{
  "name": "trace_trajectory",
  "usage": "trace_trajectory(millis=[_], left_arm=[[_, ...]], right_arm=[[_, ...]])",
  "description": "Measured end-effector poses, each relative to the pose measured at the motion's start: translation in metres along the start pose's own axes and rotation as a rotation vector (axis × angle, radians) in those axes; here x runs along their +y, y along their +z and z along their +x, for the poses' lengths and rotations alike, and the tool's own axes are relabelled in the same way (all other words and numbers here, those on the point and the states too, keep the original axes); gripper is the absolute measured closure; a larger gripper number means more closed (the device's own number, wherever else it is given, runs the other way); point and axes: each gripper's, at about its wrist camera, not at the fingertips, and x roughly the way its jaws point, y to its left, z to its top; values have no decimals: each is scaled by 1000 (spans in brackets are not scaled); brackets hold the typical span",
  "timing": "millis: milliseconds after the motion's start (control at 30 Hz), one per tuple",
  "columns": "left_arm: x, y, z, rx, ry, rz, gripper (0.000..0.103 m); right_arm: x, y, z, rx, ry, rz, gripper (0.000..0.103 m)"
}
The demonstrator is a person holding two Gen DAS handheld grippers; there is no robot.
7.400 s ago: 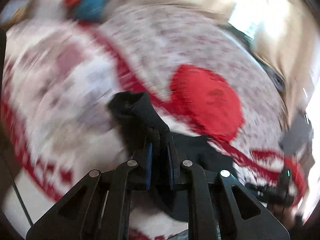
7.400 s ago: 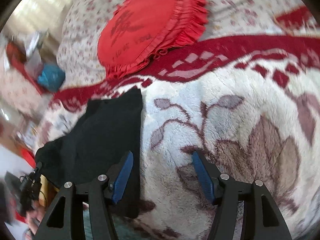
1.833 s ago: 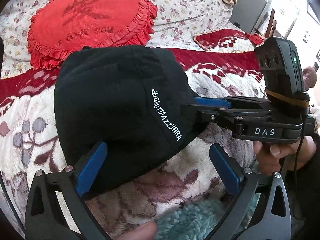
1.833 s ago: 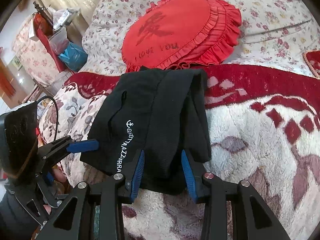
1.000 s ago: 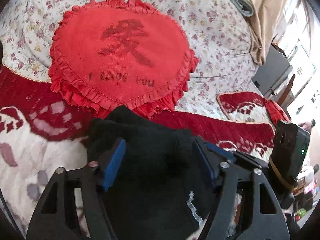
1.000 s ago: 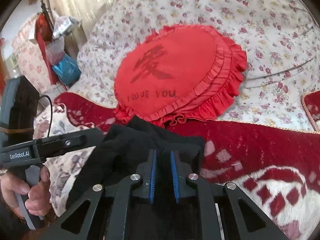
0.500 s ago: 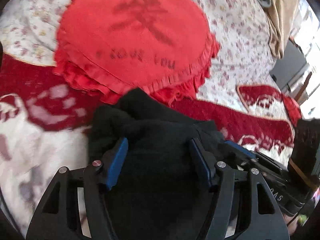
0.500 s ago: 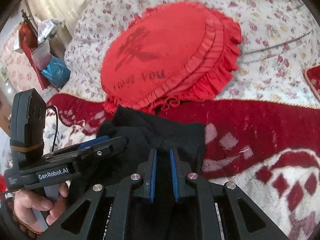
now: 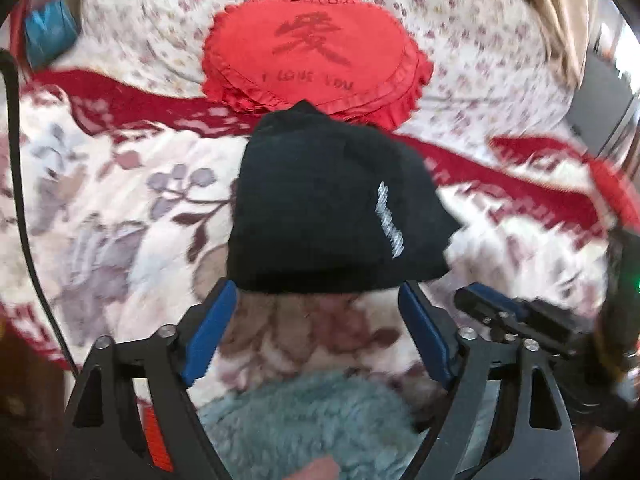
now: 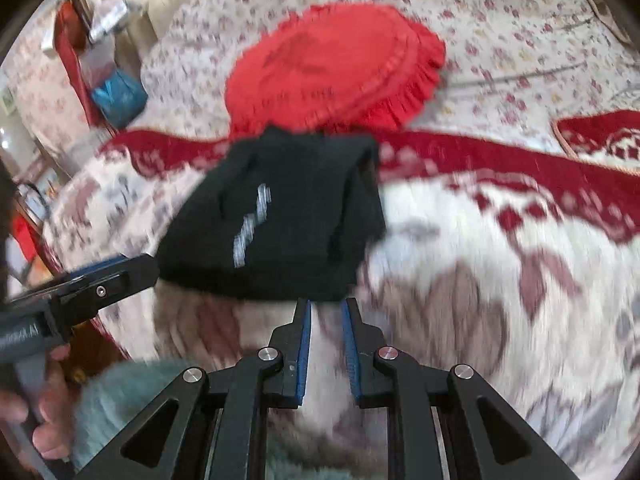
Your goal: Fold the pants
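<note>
Fingers of the left gripper (image 9: pixel 316 328) stand spread wide, having just opened, with only blanket between them; the near hem of the folded black pants (image 9: pixel 332 208) lies just past their tips. The right gripper (image 10: pixel 326 322) has its jaws close together with a narrow gap and nothing pinched, its tips at the bundle's near edge. The pants rest as a compact bundle on the flowered blanket (image 9: pixel 120 208), their far end touching the red heart pillow (image 9: pixel 316 52). The fold looks finished, so the step in hand is letting go. Doing it well means drawing both tools straight back toward the person, clear of the hem, so no pad snags and reopens a layer.
</note>
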Motion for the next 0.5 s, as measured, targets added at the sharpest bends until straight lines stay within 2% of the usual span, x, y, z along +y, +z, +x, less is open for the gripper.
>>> trace_trajectory(millis=[133,300,433,500], left_arm=[[-12,-9,-7,-59,77,58,19],[-9,-11,-4,-57,92,58,19],[-7,-10,-4,-48,82,48,19],[-7,-10,-4,-45,74,42,19]], right_arm=[[-1,-8,12,40,-55,-30,88],[-7,-6,20,54,-69,11,88],[-7,-6,23,55,-73,25,73],[-5,-6,24,54,-70,22,70]])
